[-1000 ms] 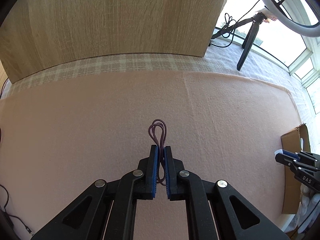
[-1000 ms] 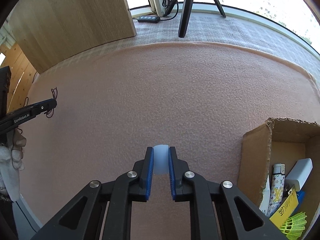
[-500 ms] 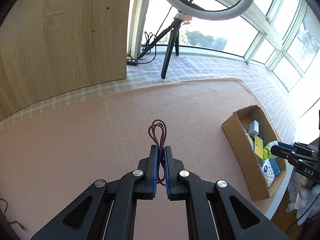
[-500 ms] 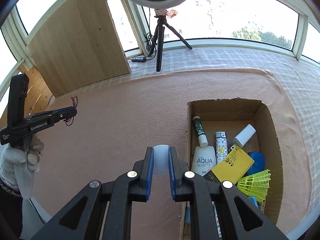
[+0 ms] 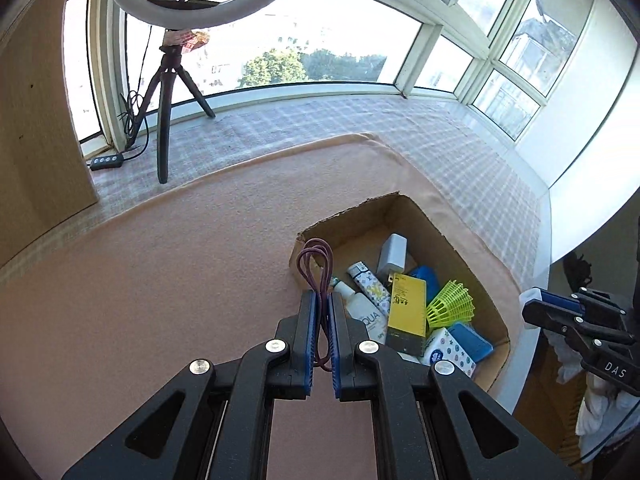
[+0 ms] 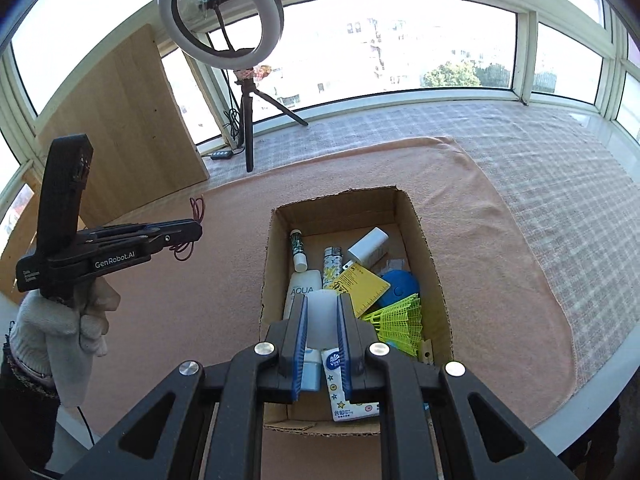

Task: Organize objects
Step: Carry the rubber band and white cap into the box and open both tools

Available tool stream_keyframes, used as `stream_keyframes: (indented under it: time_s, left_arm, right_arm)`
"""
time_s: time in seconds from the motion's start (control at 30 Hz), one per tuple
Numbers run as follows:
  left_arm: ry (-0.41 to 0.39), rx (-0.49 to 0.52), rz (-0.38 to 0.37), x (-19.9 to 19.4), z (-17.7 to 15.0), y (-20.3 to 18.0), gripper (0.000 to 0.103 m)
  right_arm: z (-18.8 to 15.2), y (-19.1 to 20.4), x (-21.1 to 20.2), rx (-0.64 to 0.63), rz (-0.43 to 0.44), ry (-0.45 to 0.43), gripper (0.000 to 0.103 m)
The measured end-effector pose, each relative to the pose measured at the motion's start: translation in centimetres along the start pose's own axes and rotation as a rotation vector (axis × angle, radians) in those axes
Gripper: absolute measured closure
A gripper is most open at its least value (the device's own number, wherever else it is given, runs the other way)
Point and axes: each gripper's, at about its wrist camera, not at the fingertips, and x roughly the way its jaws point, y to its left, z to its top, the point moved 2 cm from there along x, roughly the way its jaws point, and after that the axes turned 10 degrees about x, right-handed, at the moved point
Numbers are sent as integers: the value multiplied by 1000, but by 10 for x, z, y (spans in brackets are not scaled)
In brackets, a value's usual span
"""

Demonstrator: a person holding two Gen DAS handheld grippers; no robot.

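My left gripper [image 5: 323,300] is shut on a looped maroon cord [image 5: 316,264] and holds it in the air at the near left corner of an open cardboard box [image 5: 460,248]. My right gripper [image 6: 322,304] is shut on a translucent white block [image 6: 322,316] and holds it over the near end of the same box [image 6: 420,224]. The box holds a white AQUA bottle [image 6: 302,290], a yellow card [image 6: 362,284], a green shuttlecock [image 6: 400,320], a white charger [image 6: 368,246], a blue case [image 6: 398,286] and several other small items. The left gripper with the cord also shows in the right wrist view [image 6: 196,232].
The box sits on a pink cloth [image 6: 500,260] over a checked cloth [image 6: 560,168] on a window ledge. A ring light on a tripod [image 6: 246,120] and a wooden panel [image 6: 124,128] stand at the back left. The ledge's edge [image 6: 592,412] runs close on the right.
Both grippers have risen and swung toward the box with their loads. The box now lies right under both, and the window fills the upper views.
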Motion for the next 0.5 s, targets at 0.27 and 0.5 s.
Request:
stream_keyframes:
  time_s: [0.27,0.5]
  left_arm:
    - [37,59,-23,42,26,-51,97]
    - [80,83,-8,70,34,-68,97]
  right_arm:
    - [-4,-29,-3,22,-15,3,90]
    - [-6,-38,7,25,-6,26,89]
